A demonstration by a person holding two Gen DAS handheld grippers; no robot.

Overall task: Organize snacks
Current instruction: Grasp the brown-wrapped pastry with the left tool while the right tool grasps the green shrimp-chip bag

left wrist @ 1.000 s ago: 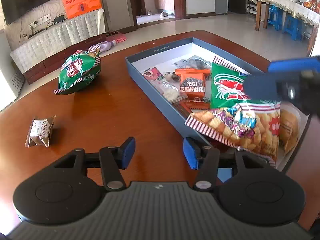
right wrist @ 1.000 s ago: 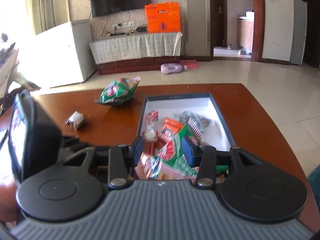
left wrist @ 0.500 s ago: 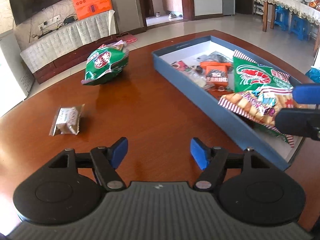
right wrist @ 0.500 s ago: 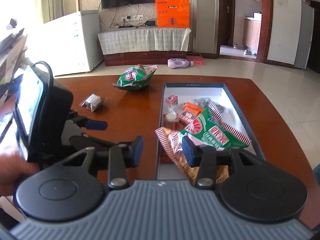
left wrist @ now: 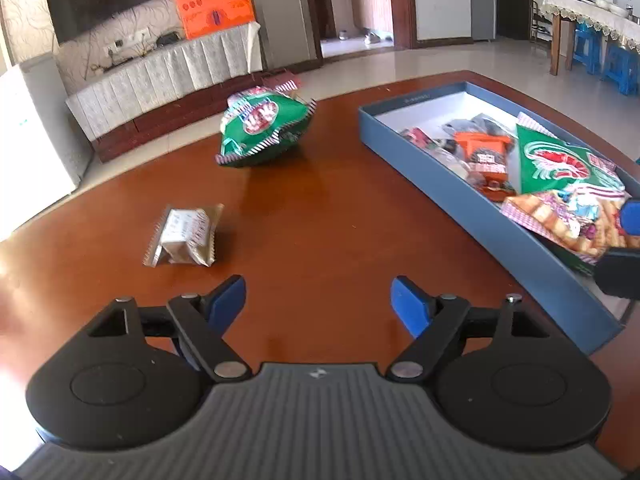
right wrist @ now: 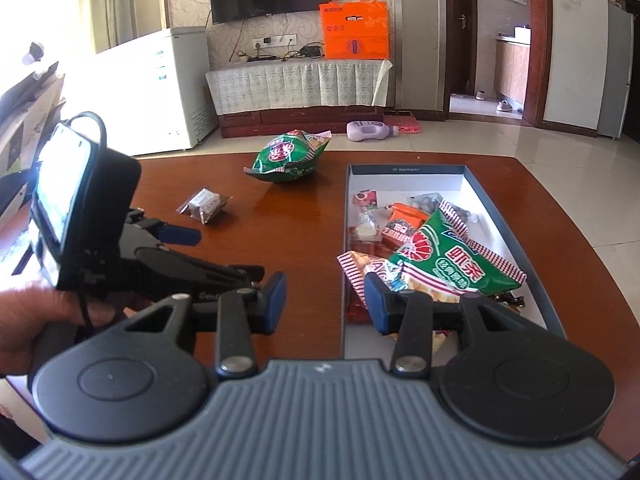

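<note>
A blue box (left wrist: 472,204) on the brown table holds several snacks, with a green shrimp-chip bag (left wrist: 556,164) and an orange striped bag (left wrist: 560,220) on top. The box also shows in the right wrist view (right wrist: 504,216). A green puffed bag (left wrist: 264,132) and a small wrapped cake (left wrist: 184,236) lie on the table left of the box. My left gripper (left wrist: 318,300) is open and empty above the table, short of the cake. My right gripper (right wrist: 325,300) is open and empty over the box's near left corner.
The table's (left wrist: 320,216) curved edge runs behind the green bag. The left gripper's body and the hand holding it (right wrist: 92,232) fill the left of the right wrist view. Beyond are a TV stand (right wrist: 296,84), a white freezer (right wrist: 160,92) and open floor.
My left gripper has swung left, away from the box, and opened wider; the cake and green bag now sit ahead of it. My right gripper has pulled back from the snacks in the box.
</note>
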